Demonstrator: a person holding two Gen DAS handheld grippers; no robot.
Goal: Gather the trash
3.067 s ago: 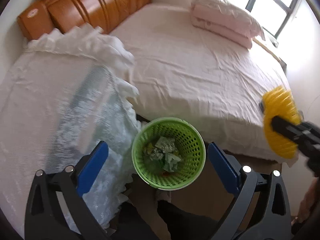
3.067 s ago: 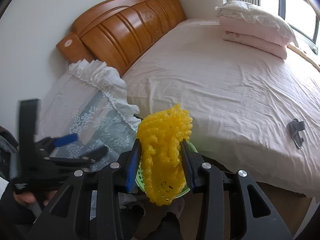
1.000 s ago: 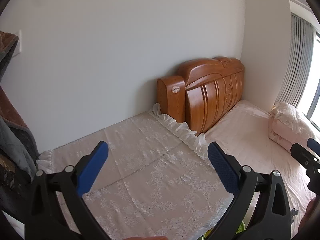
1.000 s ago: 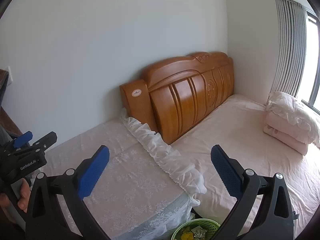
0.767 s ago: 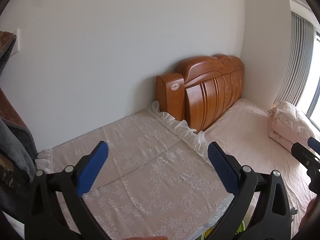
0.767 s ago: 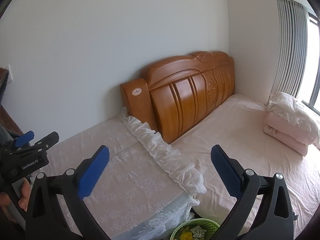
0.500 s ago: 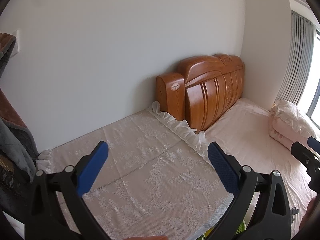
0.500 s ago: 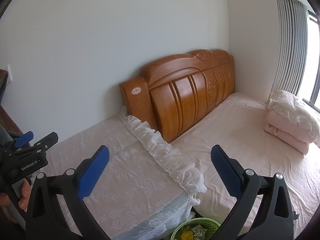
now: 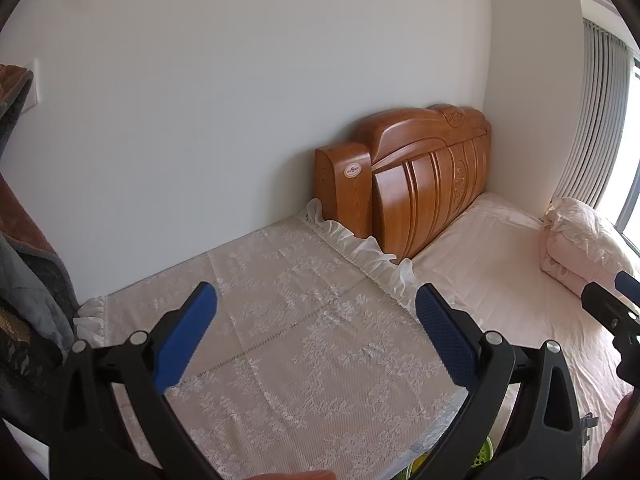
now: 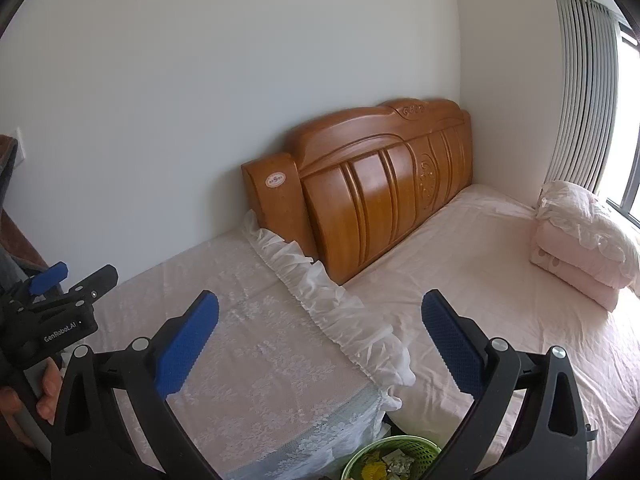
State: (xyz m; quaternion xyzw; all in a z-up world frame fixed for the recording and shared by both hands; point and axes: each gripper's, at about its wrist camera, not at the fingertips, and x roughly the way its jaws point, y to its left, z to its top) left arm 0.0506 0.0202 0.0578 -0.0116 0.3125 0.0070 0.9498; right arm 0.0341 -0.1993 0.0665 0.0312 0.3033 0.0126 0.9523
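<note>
2 blue-padded black grippers, left gripper [image 9: 316,336] and right gripper [image 10: 320,340], spread wide, empty, round green plastic mesh trash basket [image 10: 394,456] bottom centre of right wrist view.

Setting was a home bedroom. Evidence comprised a carved orange-brown wooden headboard [image 10: 376,184] against a plain white wall [image 10: 240,60], a pink-sheeted mattress [image 10: 480,264] bearing folded pink quilts [image 10: 580,256], and grey vertical blinds [image 10: 580,92] at a window.
</note>
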